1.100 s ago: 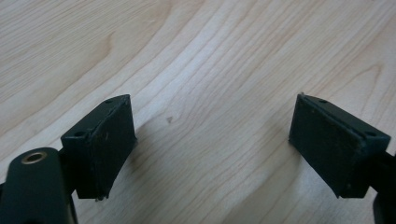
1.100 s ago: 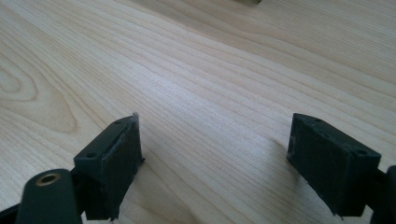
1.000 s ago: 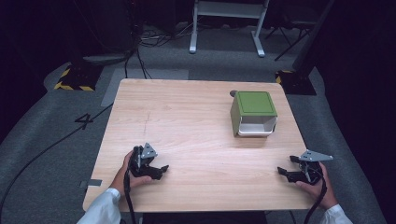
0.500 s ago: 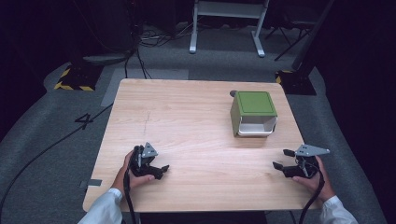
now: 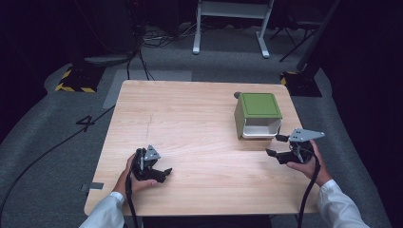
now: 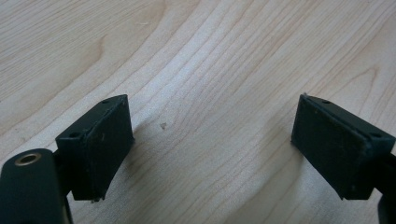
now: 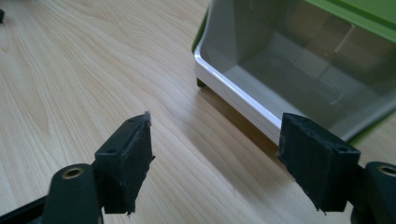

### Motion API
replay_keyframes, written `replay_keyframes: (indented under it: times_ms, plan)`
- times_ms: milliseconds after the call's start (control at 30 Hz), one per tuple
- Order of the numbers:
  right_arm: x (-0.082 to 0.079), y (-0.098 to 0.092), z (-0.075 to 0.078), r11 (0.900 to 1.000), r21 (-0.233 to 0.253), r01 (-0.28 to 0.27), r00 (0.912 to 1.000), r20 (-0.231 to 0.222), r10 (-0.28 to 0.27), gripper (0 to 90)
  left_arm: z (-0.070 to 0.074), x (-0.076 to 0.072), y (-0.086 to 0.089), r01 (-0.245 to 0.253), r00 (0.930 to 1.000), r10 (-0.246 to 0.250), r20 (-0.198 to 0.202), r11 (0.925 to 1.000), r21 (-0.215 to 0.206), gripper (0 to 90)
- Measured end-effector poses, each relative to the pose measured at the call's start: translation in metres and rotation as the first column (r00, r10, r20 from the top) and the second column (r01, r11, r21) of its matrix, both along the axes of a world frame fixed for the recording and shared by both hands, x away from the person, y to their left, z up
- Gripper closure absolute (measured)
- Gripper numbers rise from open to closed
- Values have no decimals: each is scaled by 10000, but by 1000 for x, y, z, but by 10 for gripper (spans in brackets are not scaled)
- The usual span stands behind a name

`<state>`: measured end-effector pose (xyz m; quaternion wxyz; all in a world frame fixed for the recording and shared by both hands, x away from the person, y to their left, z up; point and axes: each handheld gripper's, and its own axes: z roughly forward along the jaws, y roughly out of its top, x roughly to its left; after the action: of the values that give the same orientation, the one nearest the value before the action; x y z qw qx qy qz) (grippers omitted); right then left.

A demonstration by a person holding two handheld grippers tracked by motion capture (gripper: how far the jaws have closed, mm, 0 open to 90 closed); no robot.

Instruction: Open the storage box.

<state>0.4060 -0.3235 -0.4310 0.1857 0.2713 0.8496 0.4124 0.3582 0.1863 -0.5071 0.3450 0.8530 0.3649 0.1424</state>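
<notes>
Fingers of our right gripper (image 7: 215,163) are spread near the green bin's (image 5: 258,105) white rim, which we risk shoving sideways; our left gripper (image 5: 161,174) gapes too.

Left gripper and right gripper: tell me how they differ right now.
The left gripper sits low over bare wood near the table's front edge, far from the box; the right gripper is just in front of the green box, near its white open side. The left gripper view shows plain tabletop between its jaws; the right gripper view shows the box's grey inside ahead. Both are open, empty and hand-held.
</notes>
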Motion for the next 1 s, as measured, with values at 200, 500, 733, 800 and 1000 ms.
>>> replay_keyframes:
  times_ms: [200,500,733,800,1000]
  plan:
    - [15,18,0,9996,-222,-168,9998,62,170,276,0,0,0,-2,10000,2,0,10000,-2,128]
    - [35,39,-5,9985,-462,-298,9995,53,301,289,0,0,0,-4,10000,4,-6,10000,6,128]
    - [48,48,-13,9984,-459,-320,9993,-199,311,290,0,0,0,0,10000,0,-2,10000,-3,128]
    - [51,50,-16,9982,-523,-299,9992,-276,285,289,0,0,0,13,10000,-13,-2,10000,6,129]
    - [61,54,-24,9977,-642,-226,9982,-570,189,288,0,0,1,111,9999,-112,12,9999,36,129]
